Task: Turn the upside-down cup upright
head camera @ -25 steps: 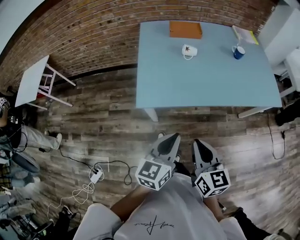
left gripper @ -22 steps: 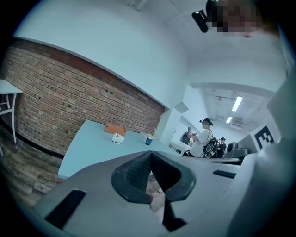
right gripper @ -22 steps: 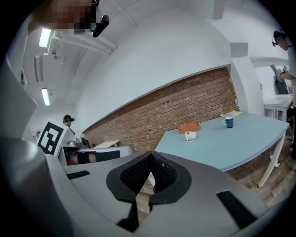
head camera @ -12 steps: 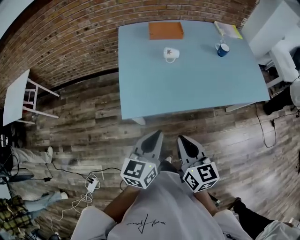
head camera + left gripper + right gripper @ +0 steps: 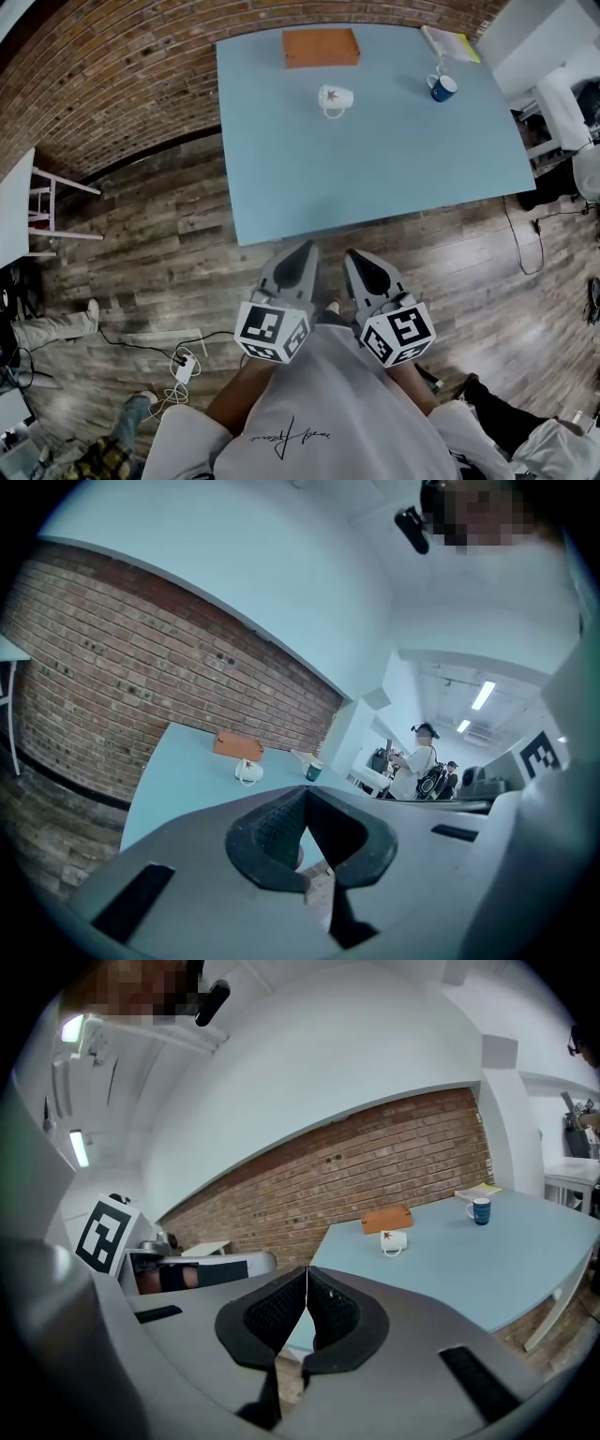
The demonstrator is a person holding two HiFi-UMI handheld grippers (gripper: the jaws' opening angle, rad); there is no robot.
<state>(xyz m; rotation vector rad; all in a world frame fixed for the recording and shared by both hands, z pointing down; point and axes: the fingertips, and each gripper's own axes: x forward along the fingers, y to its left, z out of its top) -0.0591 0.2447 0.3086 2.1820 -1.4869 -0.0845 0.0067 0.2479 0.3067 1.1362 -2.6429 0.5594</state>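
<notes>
Two grippers sit side by side above the wood floor [image 5: 141,253], short of the near edge of the blue table [image 5: 375,178]. Left gripper [image 5: 302,253]: jaws pressed together, nothing between them. Orange box [image 5: 321,47]: far end of table, by the brick wall. White cup [image 5: 335,97]: just in front of the box, handle toward the near edge, well apart from both grippers. Right gripper [image 5: 356,258]: jaws likewise closed, empty. Blue mug [image 5: 442,87]: further right on the table. Yellow booklet [image 5: 450,42]: just behind the mug, at the far right corner.
</notes>
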